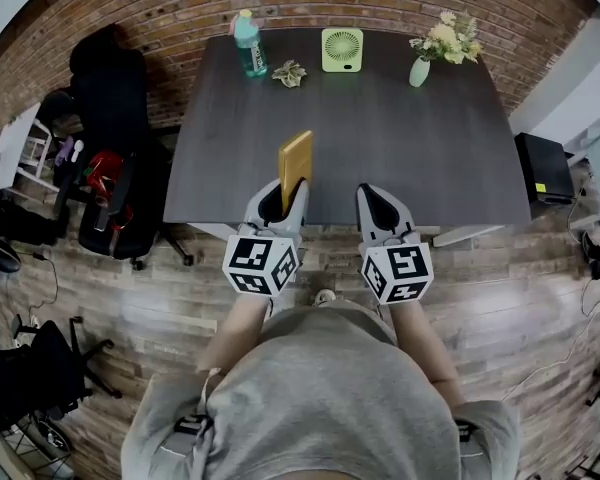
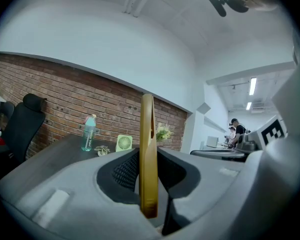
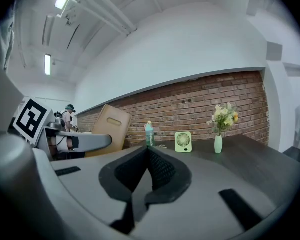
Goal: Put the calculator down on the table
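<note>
The left gripper (image 1: 284,196) is squeezing the yellow calculator (image 1: 295,158), holding it up on its edge by the table's (image 1: 400,148) near side. Beside it, the right gripper (image 1: 379,200) is pinching shut on nothing. A bottle (image 1: 248,44) and fan (image 1: 342,49) are standing far back.

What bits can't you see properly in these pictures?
- Buttons of the calculator: the left gripper view shows it edge-on, and the head view shows only a plain yellow side.
- Bottom end of the calculator: in the head view it is hidden inside the left gripper.
- The little thing beside the bottle: in the head view it is too small to name.
- Label on the bottle: too small in every view.
</note>
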The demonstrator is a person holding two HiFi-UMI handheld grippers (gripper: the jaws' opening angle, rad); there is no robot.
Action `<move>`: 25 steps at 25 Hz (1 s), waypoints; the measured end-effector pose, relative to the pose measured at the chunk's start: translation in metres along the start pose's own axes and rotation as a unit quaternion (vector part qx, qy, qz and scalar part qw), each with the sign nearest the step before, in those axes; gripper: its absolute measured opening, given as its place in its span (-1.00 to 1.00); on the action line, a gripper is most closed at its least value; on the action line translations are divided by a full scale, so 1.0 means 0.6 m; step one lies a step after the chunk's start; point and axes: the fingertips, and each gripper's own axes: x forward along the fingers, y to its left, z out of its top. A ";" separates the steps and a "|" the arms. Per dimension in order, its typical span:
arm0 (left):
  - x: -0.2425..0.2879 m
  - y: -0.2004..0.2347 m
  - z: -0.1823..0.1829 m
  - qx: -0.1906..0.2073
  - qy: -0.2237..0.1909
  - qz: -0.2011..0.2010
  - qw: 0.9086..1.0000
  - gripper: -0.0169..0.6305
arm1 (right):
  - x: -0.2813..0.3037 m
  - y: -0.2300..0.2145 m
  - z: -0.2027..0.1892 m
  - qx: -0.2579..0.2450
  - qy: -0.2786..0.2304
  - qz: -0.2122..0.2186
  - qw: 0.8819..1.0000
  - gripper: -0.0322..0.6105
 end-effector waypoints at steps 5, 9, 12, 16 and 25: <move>0.041 -0.010 -0.002 -0.001 0.003 0.003 1.000 -0.68 | 0.013 -0.038 0.003 0.001 0.000 0.005 1.000 -0.89; 0.064 -0.016 -0.008 -0.003 0.008 0.003 1.000 -0.68 | 0.021 -0.058 -0.001 0.003 0.002 0.008 1.000 -0.89; 0.079 -0.018 -0.015 -0.007 0.011 0.003 1.000 -0.68 | 0.026 -0.066 -0.006 0.007 0.003 0.012 1.000 -0.89; 0.096 -0.011 -0.026 -0.017 0.017 0.006 1.000 -0.68 | 0.033 -0.071 -0.013 0.009 0.006 0.017 1.000 -0.89; 0.155 0.023 -0.082 -0.050 0.050 0.006 0.997 -0.68 | 0.060 -0.090 -0.032 0.014 0.016 0.010 1.000 -0.89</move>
